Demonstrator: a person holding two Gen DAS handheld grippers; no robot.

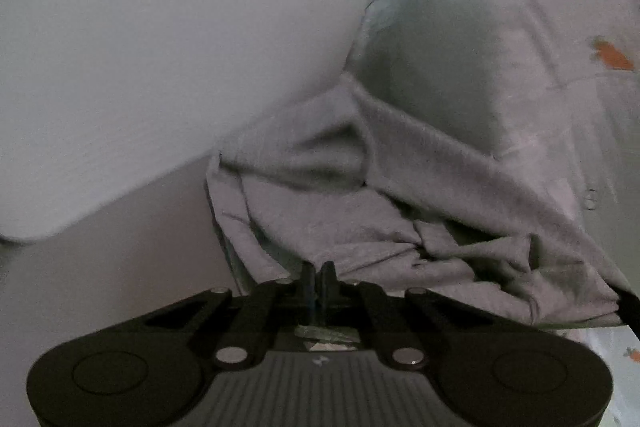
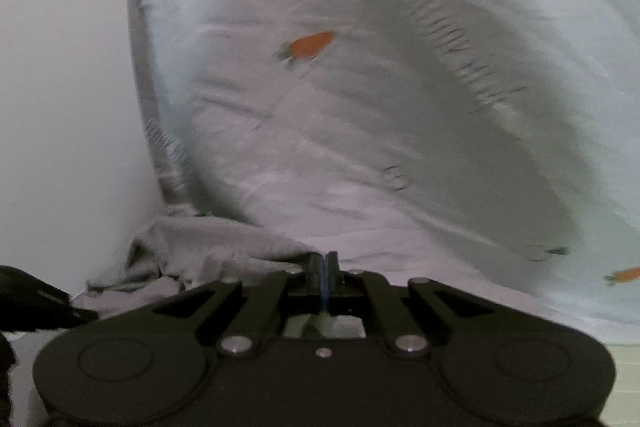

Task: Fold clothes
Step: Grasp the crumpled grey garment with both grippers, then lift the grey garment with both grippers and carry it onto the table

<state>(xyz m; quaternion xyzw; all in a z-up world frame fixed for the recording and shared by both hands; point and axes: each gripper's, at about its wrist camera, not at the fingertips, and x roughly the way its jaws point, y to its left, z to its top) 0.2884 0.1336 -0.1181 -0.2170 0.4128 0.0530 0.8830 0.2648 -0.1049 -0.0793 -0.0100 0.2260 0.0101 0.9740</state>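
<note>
A grey garment hangs bunched and creased in front of my left gripper, whose fingers are pressed together on its near edge. At the right edge of that view the cloth's other end runs to a dark gripper tip. In the right wrist view the same grey garment lies crumpled at the lower left and reaches my right gripper, shut on a fold of it. The left gripper's black body shows at the left edge there.
A pale sheet printed with orange carrots spreads behind and under the garment, wrinkled and partly shadowed; the same sheet fills the right of the left wrist view. A plain white surface takes up the left side.
</note>
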